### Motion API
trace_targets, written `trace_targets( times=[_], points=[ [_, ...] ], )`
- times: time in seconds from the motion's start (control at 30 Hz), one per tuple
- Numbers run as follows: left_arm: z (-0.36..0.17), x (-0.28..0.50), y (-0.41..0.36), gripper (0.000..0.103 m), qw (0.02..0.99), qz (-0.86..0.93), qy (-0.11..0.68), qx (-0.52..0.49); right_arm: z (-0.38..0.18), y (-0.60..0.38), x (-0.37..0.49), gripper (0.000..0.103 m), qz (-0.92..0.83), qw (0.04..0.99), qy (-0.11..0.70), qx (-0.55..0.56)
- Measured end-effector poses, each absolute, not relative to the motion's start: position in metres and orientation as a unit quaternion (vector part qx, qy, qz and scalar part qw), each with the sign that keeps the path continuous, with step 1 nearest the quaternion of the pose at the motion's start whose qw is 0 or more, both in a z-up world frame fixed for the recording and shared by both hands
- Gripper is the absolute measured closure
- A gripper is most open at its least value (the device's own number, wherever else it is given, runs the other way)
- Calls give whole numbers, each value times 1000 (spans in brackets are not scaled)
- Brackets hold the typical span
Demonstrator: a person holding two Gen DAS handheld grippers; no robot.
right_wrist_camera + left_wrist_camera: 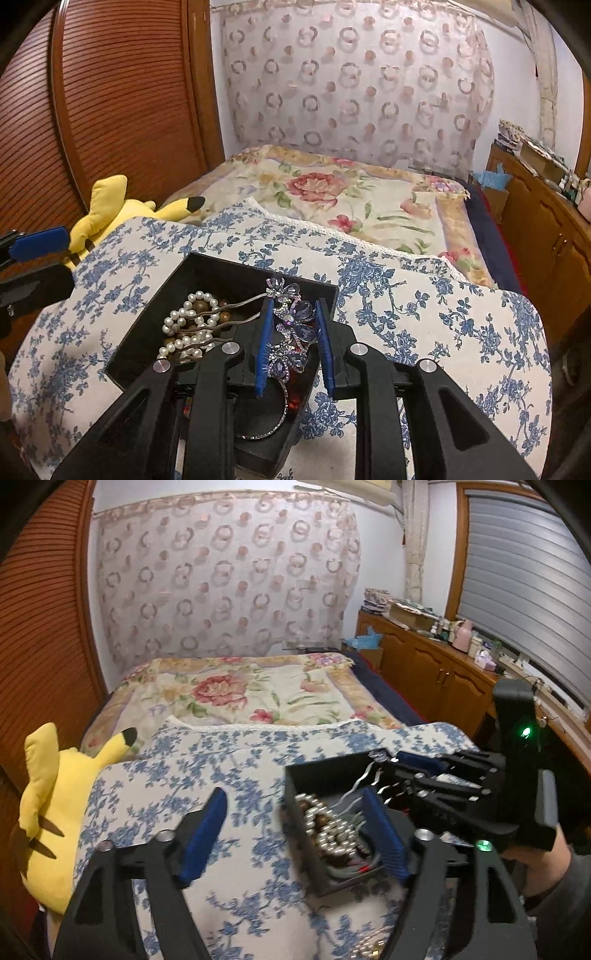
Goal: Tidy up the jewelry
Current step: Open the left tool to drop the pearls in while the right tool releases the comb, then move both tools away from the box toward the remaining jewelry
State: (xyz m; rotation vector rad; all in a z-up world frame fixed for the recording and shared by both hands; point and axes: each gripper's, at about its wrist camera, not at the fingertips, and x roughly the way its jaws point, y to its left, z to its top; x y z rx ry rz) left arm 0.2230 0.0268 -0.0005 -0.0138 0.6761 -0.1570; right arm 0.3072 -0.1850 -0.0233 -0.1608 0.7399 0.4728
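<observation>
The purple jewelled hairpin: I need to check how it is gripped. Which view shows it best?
The right wrist view. There the purple jewelled hairpin sits sharp and centred between the right gripper fingers, over the black box. The left wrist view shows only its wavy prongs, blurred, with the jewelled head hidden behind the gripper.

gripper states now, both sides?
Left gripper: open, nothing between its blue pads.
Right gripper: closed on the purple rhinestone flower hairpin over the black jewelry box.
</observation>
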Motion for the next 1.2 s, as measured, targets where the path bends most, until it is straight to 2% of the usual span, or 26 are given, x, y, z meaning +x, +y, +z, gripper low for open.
trace_targets(
  times=[0.07, 0.1, 0.13, 0.2, 0.67, 0.9, 1.2],
  points=[
    [-4, 223, 31, 17, 941, -69, 332, -3, -24, -183, 308, 76, 227, 902, 358, -81],
    [-6, 221, 34, 12, 941, -65, 331, -1, -25, -183, 308, 71, 228, 901, 360, -81],
    [-9, 220, 37, 9, 942, -62, 329, -1, -25, -183, 308, 66, 228, 901, 360, -83],
    [-15, 217, 40, 8, 942, -61, 329, -3, -21, -185, 304, 64, 228, 903, 354, -92],
    [-48, 176, 36, 8, 934, -78, 350, 13, 3, -226, 229, 64, 269, 901, 327, -94],
    [-59, 135, 28, 8, 930, -95, 354, 7, -11, -243, 164, 64, 302, 888, 332, -94],
    [-66, 93, 4, 8, 930, -108, 348, 38, -50, -258, 119, 64, 314, 865, 378, -100]
  ],
)
